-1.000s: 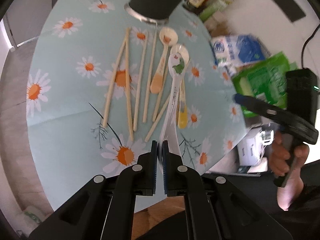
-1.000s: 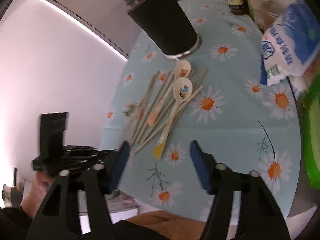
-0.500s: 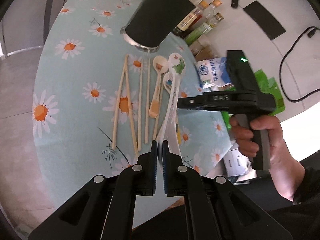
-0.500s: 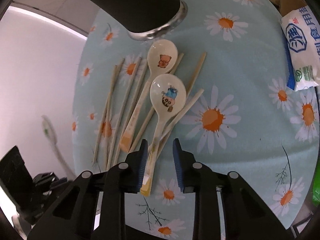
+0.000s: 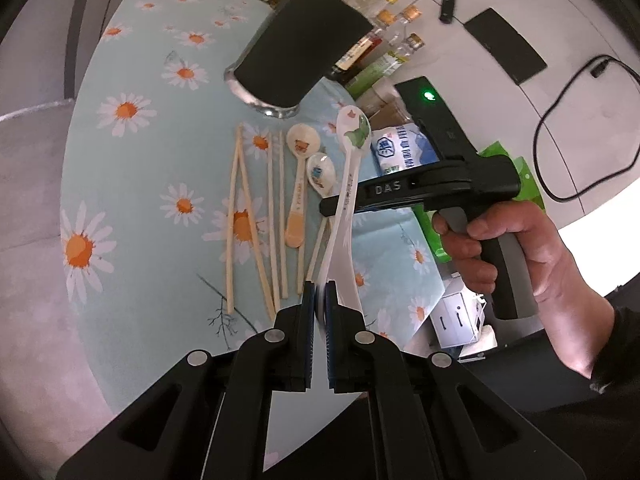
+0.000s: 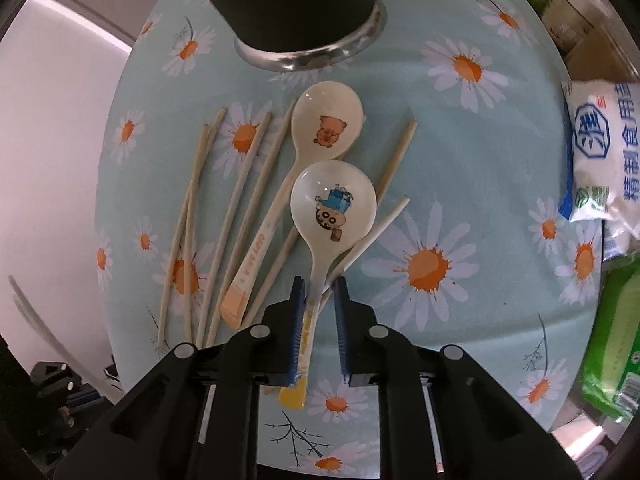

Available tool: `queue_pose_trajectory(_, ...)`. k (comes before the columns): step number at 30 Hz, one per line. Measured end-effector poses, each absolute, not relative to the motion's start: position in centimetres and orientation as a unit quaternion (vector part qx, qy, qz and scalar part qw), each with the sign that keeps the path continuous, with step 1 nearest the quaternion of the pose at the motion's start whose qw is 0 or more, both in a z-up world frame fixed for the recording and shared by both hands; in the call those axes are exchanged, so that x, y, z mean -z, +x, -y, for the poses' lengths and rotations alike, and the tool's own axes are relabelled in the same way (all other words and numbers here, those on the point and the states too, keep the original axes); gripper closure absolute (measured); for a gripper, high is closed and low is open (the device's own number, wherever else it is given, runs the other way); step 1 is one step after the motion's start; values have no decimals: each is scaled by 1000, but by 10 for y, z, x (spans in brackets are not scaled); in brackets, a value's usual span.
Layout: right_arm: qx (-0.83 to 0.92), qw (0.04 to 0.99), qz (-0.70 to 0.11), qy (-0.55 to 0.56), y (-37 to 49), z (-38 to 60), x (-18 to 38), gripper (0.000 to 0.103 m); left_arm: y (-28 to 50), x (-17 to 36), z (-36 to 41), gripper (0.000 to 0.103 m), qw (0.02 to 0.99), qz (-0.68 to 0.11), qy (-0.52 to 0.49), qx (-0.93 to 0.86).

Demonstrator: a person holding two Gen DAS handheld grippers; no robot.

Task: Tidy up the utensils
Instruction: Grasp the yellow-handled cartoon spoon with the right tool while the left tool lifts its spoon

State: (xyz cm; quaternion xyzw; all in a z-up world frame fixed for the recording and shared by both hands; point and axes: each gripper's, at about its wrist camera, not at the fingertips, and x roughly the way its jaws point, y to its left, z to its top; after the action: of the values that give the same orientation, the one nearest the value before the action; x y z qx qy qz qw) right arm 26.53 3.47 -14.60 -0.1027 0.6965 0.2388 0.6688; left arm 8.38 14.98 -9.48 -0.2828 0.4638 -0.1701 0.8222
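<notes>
Left gripper has its fingers clamped on the handle of the green-leaf spoon, lifted off the counter, long axis running away from the camera, bowl end toward the black holder.

Right gripper has its fingers straddling the handle of the blue-cartoon spoon, partly open; the left pad looks close to the handle, but I can't tell if it touches. That spoon lies flat, bowl toward the holder, yellow handle tip toward the camera.

Just nearer the holder sits the bear spoon, same heading, orange tip. So three spoons total, plus roughly eight chopsticks fanned lengthwise beside and under them; the overlap makes the count fuzzy.

Only the left view shows the right hand on its grip; only the right view shows the salt bag print clearly.
</notes>
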Motion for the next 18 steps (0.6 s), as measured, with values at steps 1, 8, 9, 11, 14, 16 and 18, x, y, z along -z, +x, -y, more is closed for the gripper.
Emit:
queue_pose_trajectory(1, -236, 669, -698, -103, 266, -41, 147, 94, 83, 95, -149, 99, 822, -464, -282, 172)
queue_pose_trajectory(8, -223, 669, -701, -103, 269, -43, 149, 95, 90, 95, -155, 99, 824, -464, -276, 169)
queue_pose_trajectory(9, -225, 668, -702, -98, 269, -44, 149, 95, 91, 95, -155, 99, 824, -464, -276, 169)
queue_pose_trajectory(11, -225, 669, -703, -93, 270, -41, 148, 95, 94, 95, -155, 99, 824, -464, -278, 169)
queue_pose_trajectory(14, -233, 666, -704, -82, 266, -32, 146, 95, 97, 97, -153, 99, 821, -468, -276, 174)
queue_pose_trajectory(16, -240, 669, -699, -79, 265, -27, 141, 95, 100, 98, -152, 99, 820, -473, -271, 176)
queue_pose_trajectory(18, -244, 675, -692, -73, 265, -21, 133, 95, 103, 99, -151, 99, 820, -476, -267, 176)
